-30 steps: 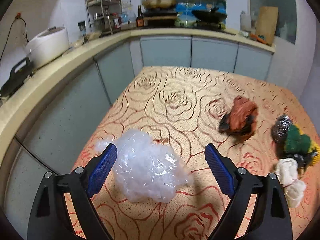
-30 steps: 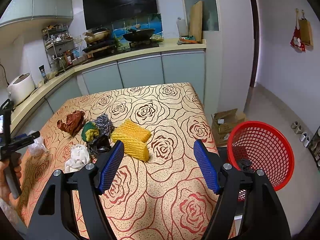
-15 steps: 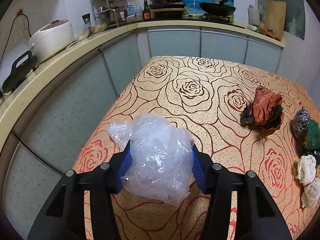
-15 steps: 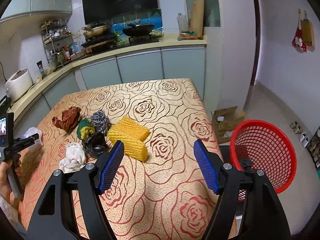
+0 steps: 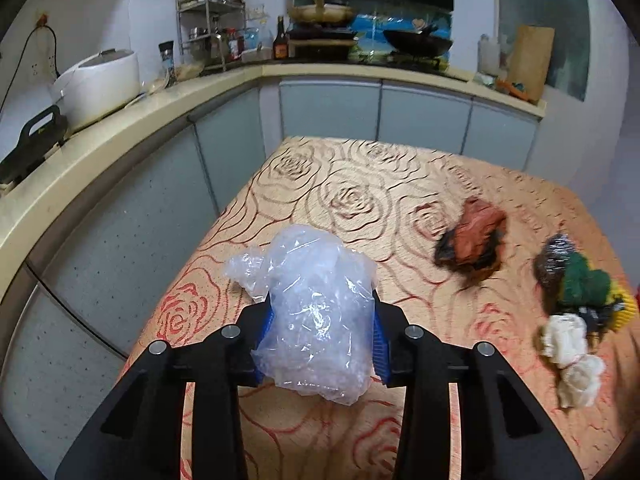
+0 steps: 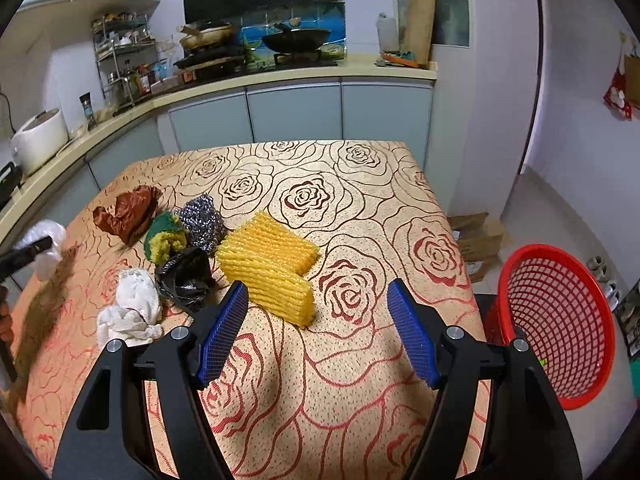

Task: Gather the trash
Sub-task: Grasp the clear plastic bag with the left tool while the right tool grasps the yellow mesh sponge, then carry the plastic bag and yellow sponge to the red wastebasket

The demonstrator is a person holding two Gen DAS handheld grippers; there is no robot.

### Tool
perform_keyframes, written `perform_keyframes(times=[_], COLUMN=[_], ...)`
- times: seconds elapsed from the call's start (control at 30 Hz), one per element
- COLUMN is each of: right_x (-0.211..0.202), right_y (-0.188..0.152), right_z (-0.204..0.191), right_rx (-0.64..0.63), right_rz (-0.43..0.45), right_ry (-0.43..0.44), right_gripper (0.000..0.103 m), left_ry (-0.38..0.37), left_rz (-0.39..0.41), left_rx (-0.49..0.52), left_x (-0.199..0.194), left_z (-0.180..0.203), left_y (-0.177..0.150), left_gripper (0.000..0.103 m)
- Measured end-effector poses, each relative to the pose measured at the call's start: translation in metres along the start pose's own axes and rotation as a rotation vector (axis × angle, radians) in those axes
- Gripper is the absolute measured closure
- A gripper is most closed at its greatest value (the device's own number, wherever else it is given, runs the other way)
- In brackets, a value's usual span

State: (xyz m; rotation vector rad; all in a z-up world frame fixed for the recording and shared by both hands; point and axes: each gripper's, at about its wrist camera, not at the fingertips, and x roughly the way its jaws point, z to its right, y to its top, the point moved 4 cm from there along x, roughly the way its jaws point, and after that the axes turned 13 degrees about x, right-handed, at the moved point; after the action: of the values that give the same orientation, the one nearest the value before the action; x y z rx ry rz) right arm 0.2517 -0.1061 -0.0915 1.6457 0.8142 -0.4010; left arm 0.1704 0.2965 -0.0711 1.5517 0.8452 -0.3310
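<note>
Left gripper (image 5: 320, 330) pinches the plastic bag (image 5: 316, 312); right gripper (image 6: 316, 332) gapes empty; carry it high over the clutter to the basket (image 6: 560, 328).

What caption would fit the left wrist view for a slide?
Left gripper shut on a clear plastic bag above the rose-patterned table, other trash lying to the right.

Dim indoor light, fisheye bending at edges, dark vignette corners — motion blur at sides
</note>
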Motion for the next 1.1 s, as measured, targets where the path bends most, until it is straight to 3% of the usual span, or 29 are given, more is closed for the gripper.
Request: perform_keyframes(times=[0.3,0.53,0.93,1.1], right_x=[0.024,0.041,0.049,0.04], right_y=[0.002,0.0,-0.014,-0.015], right_z=[-0.012,-0.023,-0.03,-0.029], right_rx=[-0.059,-0.12,-0.174,-0.162], right_rz=[-0.048,-0.087,-0.163,-0.162], right_ry=[0.039,0.052,0.067,0.075], right_gripper=[0.033,0.033,0.078,0.089], left_ry=[-0.02,-0.005,-0.007,-0.008], left_rz=[0.073,0.085,0.088,0.097], left_rx=[0.007,0.017,0.006,0.006], left_x=[-0.031,-0.037,-0.042,-0.048], left_z=[0.016,0.018,0.017,0.019], left_y=[0.011,0.014,0.012,0.012], left_gripper=[0.066,0.066,0.066,0.066])
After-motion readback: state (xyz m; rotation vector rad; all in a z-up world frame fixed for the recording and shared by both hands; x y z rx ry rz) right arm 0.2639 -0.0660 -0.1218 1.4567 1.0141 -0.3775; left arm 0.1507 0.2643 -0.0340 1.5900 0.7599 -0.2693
